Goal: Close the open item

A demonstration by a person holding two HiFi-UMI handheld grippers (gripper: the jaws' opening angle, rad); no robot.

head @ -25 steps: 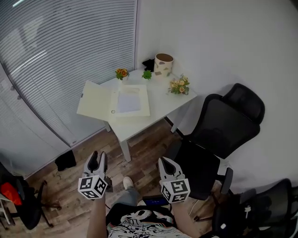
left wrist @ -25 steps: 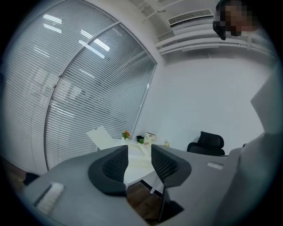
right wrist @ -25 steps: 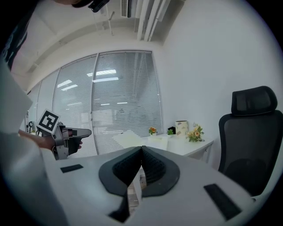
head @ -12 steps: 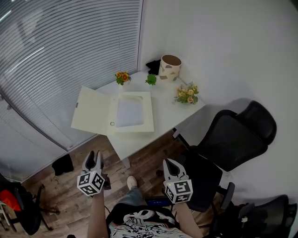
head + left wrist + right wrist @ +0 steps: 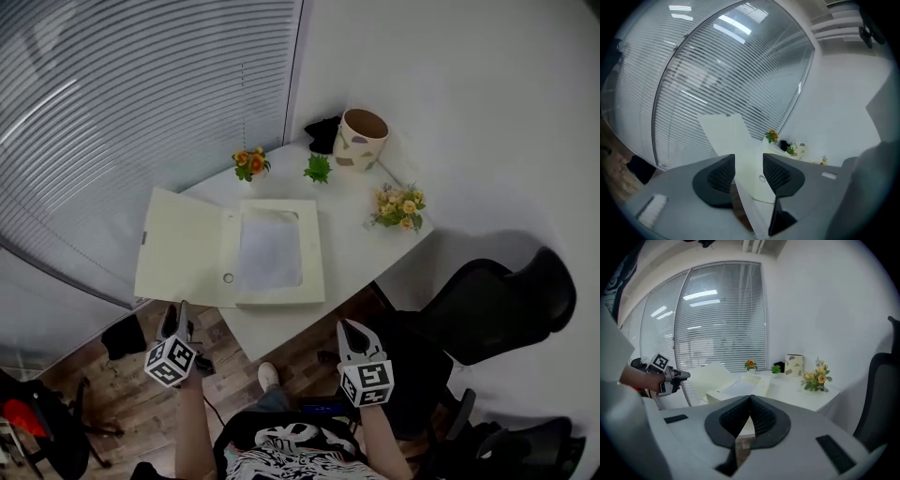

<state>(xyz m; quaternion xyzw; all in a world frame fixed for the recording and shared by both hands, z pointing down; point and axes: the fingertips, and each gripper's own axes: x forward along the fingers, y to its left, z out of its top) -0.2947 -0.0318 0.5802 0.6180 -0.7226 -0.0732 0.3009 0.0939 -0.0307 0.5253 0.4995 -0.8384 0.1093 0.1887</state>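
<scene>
A cream file box (image 5: 279,253) lies open on the white table (image 5: 361,239), with a white sheet inside. Its lid (image 5: 183,246) is folded out flat to the left and overhangs the table edge. My left gripper (image 5: 176,311) is just below the lid's near edge, and its jaws are opening. In the left gripper view the lid (image 5: 733,140) shows through the gap of that gripper (image 5: 749,166), and the pads do not press on it. My right gripper (image 5: 349,326) hangs in front of the table, shut with nothing in it (image 5: 751,397).
Along the back of the table stand an orange flower pot (image 5: 248,162), a small green plant (image 5: 318,169), a patterned beige pot (image 5: 362,139) and a yellow bouquet (image 5: 400,206). A black office chair (image 5: 487,309) is at the right. Window blinds (image 5: 122,112) run along the left.
Both grippers and the head camera have come closer to the table. The left gripper has drawn up to the near edge of the open lid.
</scene>
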